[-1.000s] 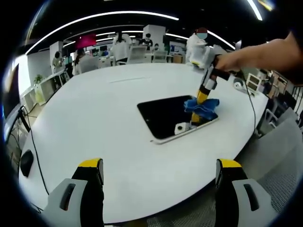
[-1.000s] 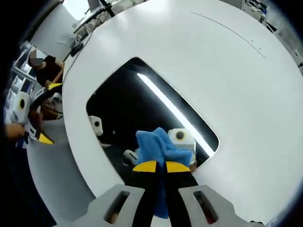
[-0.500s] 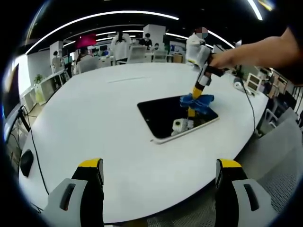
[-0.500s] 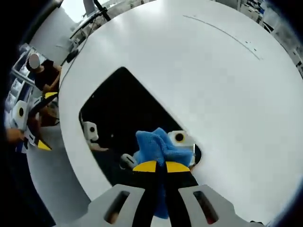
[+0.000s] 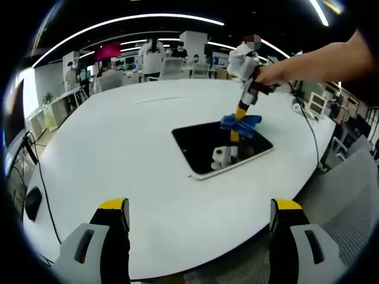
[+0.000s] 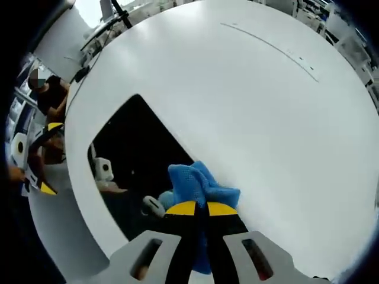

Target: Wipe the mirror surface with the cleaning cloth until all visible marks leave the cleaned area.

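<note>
A wide white table (image 5: 118, 148) with a rounded edge carries the work. A black cable (image 5: 41, 183) runs along its left side, past a dark mouse (image 5: 32, 203) near the edge. Beyond the table stand office chairs (image 5: 172, 68), desks and several people (image 5: 106, 71) under long ceiling lights (image 5: 124, 21).

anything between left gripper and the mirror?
Nothing: in the left gripper view, bare white table separates the open left gripper from the mirror.
</note>
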Demonstrator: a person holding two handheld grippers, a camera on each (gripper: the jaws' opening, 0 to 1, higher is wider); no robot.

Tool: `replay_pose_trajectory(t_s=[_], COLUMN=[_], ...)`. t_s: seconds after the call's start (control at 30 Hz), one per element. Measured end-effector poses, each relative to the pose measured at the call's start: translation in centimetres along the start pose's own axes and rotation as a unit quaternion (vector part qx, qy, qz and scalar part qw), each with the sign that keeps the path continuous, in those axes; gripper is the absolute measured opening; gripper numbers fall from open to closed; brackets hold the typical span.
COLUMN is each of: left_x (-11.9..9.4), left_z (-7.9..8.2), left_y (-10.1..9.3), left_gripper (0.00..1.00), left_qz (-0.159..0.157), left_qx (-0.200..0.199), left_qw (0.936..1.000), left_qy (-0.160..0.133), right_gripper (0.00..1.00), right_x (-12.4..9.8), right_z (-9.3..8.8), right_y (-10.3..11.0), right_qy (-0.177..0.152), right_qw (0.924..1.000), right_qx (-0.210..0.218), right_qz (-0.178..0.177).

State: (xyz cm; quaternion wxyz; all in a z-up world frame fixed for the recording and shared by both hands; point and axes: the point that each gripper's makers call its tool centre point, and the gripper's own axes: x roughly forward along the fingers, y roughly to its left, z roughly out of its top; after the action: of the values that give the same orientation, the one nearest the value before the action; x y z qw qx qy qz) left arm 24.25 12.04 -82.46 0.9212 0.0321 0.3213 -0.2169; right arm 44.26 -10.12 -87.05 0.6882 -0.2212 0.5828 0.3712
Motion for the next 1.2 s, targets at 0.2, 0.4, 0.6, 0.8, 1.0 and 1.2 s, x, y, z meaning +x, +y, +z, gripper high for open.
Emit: replay_pose_trajectory(t_s=[0.2, 0.4, 0.6, 0.8, 1.0, 1.2], left_x=[0.0, 0.0, 0.1, 0.0, 0.1, 0.1], left_z=[0.0, 0.1, 0.1, 0.1, 0.0, 0.2], left_y=[0.0, 0.0, 0.0, 0.0, 0.0, 0.1], left_gripper=[0.99, 0.99, 0.99, 0.99, 0.99, 0.99], left_qz=[-0.001, -0.001, -0.002, 0.0, -0.001, 0.006], left_qx=[0.001, 0.002, 0.003, 0.003, 0.007, 0.015], left_qw=[1.0, 1.0, 1.0, 1.0, 1.0, 0.9999], left_qy=[0.0, 0.0, -0.001, -0.001, 0.003, -0.001], right_gripper=[0.0, 0.0, 0.0, 0.0, 0.0, 0.0], right_x=[0.0, 0.0, 0.0, 0.0, -0.7, -3.0], right_z=[-0.1, -0.2, 0.0, -0.1, -0.5, 0.1], right_y=[0.1, 0.3, 0.2, 0.3, 0.8, 0.6], right_qy=[-0.004, -0.012, -0.011, -0.014, -0.025, -0.048], right_qw=[1.0, 0.9997, 0.9992, 0.9986, 0.9984, 0.9975], right_qx=[0.005, 0.011, 0.016, 0.024, 0.026, 0.019], right_qz=[-0.002, -0.017, -0.035, -0.045, -0.043, -0.049])
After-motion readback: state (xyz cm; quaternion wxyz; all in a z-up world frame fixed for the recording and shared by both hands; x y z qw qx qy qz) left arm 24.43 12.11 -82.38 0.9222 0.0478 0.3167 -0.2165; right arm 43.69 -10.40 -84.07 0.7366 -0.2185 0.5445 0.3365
